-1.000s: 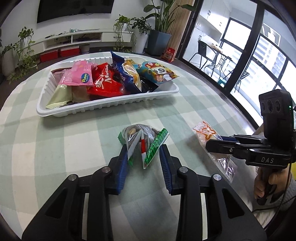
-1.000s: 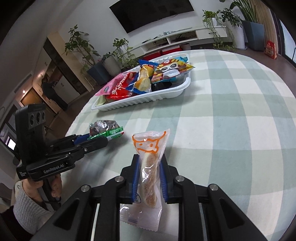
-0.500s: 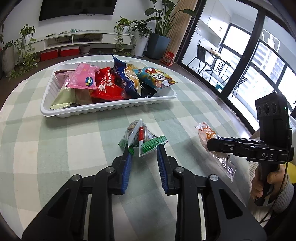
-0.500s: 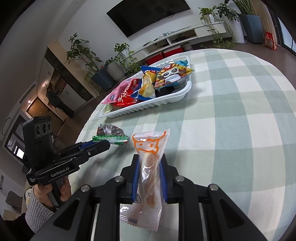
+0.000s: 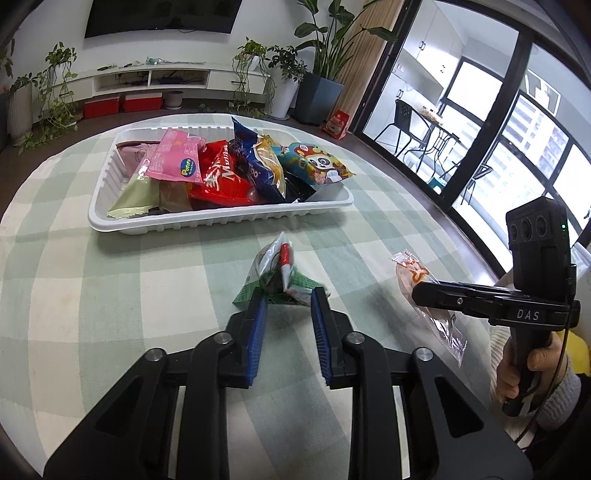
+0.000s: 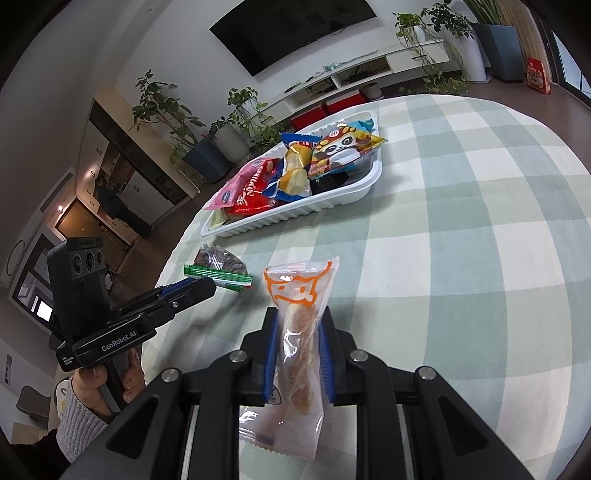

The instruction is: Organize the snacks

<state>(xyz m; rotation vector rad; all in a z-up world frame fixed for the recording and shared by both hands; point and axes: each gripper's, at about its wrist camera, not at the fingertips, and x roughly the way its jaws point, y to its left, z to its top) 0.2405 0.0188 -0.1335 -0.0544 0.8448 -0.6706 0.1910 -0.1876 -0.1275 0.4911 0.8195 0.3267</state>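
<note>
We are pinching a crinkly green packet in our left tongs, which have just been closing, and squeezing a clear orange-printed bag in our right tongs marked "DAS".

This is a home living room. A large flat television hangs on a white wall above a long, low white media shelf with red storage boxes tucked beneath it. Potted houseplants stand along the wall and by the corner, some trailing vines. A round tabletop covered in a pale green and white checked cloth fills the foreground. Tall dark-framed glass doors lead to a balcony holding a black chair and a small table, with apartment blocks beyond. The right wrist view shows a dimmer hallway with wooden cabinetry.
</note>
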